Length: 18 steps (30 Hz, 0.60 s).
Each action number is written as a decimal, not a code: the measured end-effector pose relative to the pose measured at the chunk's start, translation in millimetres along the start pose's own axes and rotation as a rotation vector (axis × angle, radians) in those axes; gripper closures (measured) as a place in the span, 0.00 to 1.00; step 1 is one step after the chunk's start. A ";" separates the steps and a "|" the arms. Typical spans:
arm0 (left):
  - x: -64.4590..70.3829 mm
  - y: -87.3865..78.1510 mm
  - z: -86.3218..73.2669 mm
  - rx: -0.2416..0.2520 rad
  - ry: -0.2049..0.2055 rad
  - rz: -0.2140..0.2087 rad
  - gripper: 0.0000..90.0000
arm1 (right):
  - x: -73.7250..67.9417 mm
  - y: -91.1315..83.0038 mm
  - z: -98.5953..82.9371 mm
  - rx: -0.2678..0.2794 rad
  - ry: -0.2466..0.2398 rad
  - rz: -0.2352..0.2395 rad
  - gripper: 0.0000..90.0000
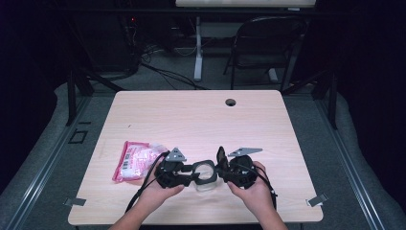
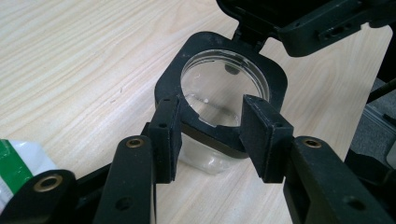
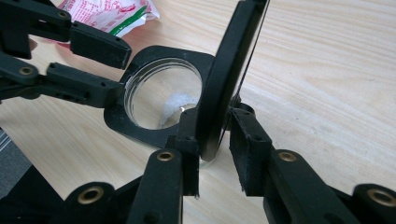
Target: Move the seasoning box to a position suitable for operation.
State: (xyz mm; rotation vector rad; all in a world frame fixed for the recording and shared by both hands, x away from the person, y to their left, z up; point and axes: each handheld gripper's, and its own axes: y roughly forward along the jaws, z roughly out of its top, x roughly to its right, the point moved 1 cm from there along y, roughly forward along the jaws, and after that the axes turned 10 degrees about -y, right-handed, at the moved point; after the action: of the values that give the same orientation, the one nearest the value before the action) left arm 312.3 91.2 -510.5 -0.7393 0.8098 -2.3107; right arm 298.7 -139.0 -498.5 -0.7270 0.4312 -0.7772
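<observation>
Two grippers meet over the near middle of the desk (image 1: 201, 115) in the high view, the left gripper (image 1: 184, 167) and right gripper (image 1: 227, 168) each held in a hand, with a clear jar (image 1: 206, 179) between them, topped by a black square lid frame (image 1: 205, 168). A pink snack packet (image 1: 136, 159) lies just to the left.

From the left gripper view, the left gripper (image 2: 211, 135) has its jaws partly open, straddling the near edge of the lid frame (image 2: 168, 79), one jaw at each side; whether they press on it I cannot tell.

From the right gripper view, the right gripper (image 3: 215, 135) has its jaws closed in on a black hinged flap (image 3: 229, 70) standing upright from the lid frame (image 3: 121, 123), with the round jar mouth (image 3: 161, 91) to their left.
</observation>
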 end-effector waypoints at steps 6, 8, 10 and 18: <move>-4.2 -8.1 -1.7 0.018 -0.009 0.016 0.63 | 2.8 1.8 1.9 0.005 -0.003 0.004 0.86; -9.1 -13.6 -3.8 0.025 -0.021 0.025 0.62 | 6.2 2.5 2.8 0.002 -0.013 0.024 0.88; -12.3 -17.2 -5.7 0.036 -0.036 0.037 0.62 | 9.3 3.9 4.1 0.006 -0.004 0.049 0.90; -23.9 -30.5 -9.4 0.065 -0.071 0.064 0.61 | 13.7 8.6 9.3 0.007 -0.008 0.061 0.94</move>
State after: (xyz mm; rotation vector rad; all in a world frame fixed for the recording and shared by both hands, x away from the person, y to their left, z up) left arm 312.3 130.4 -503.2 -0.7514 0.7135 -2.2303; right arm 317.1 -141.2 -499.6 -0.7070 0.4409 -0.7176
